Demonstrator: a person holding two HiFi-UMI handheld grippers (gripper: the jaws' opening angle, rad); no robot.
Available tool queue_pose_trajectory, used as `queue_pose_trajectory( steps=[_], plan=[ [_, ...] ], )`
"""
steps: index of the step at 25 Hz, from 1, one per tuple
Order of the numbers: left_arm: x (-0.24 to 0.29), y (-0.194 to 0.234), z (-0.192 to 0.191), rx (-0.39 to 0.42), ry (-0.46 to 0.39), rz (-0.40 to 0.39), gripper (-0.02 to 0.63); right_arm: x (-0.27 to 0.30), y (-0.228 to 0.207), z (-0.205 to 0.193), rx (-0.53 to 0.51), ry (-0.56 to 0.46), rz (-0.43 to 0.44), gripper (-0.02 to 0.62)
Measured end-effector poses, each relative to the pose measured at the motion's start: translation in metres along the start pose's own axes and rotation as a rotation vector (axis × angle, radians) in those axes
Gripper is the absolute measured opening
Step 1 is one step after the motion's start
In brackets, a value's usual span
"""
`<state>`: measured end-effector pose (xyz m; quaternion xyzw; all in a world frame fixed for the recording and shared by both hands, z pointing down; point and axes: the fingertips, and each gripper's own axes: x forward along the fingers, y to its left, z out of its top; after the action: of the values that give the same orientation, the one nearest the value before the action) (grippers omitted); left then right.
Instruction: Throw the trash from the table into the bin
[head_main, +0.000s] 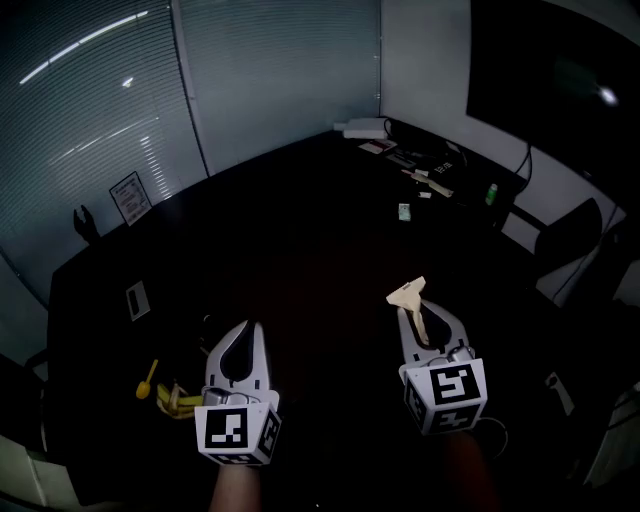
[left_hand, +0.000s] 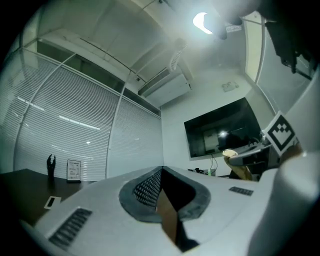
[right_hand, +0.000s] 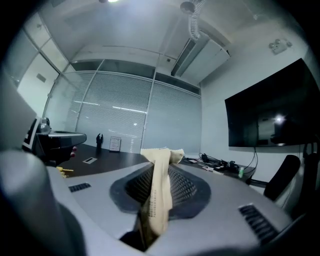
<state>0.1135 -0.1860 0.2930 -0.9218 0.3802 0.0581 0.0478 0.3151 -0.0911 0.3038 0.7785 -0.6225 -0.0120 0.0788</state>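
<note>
My right gripper (head_main: 414, 310) is shut on a crumpled beige paper wrapper (head_main: 408, 292) and holds it above the dark table (head_main: 300, 240). In the right gripper view the wrapper (right_hand: 160, 187) stands up between the jaws, its folded top past the tips. My left gripper (head_main: 243, 330) hangs over the near left of the table with its jaws closed. In the left gripper view a thin brown scrap (left_hand: 167, 215) sits pinched deep between them. No bin shows in any view.
Yellow trash (head_main: 165, 395) lies on the table left of my left gripper. A white card (head_main: 138, 299) and a framed sign (head_main: 130, 197) are farther left. Cables, boxes and a green bottle (head_main: 491, 193) crowd the far right edge, with a chair (head_main: 570, 235) beyond.
</note>
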Motion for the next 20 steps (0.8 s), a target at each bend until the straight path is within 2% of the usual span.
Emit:
queue_pose_trajectory(
  steps=[4, 10, 15, 20],
  plan=[
    [0.019, -0.069, 0.012, -0.011, 0.009, -0.01, 0.0, -0.028, -0.067, -0.016, 0.009, 0.007, -0.03, 0.078],
    [0.025, -0.139, -0.006, -0.007, 0.021, 0.029, 0.0, -0.044, -0.122, -0.055, 0.007, 0.025, 0.022, 0.078],
    [0.017, -0.162, -0.04, -0.011, 0.048, 0.076, 0.0, -0.045, -0.129, -0.117, 0.019, 0.073, 0.085, 0.078],
    [0.008, -0.173, -0.082, -0.021, 0.076, 0.102, 0.0, -0.043, -0.125, -0.191, 0.037, 0.136, 0.112, 0.078]
  ],
)
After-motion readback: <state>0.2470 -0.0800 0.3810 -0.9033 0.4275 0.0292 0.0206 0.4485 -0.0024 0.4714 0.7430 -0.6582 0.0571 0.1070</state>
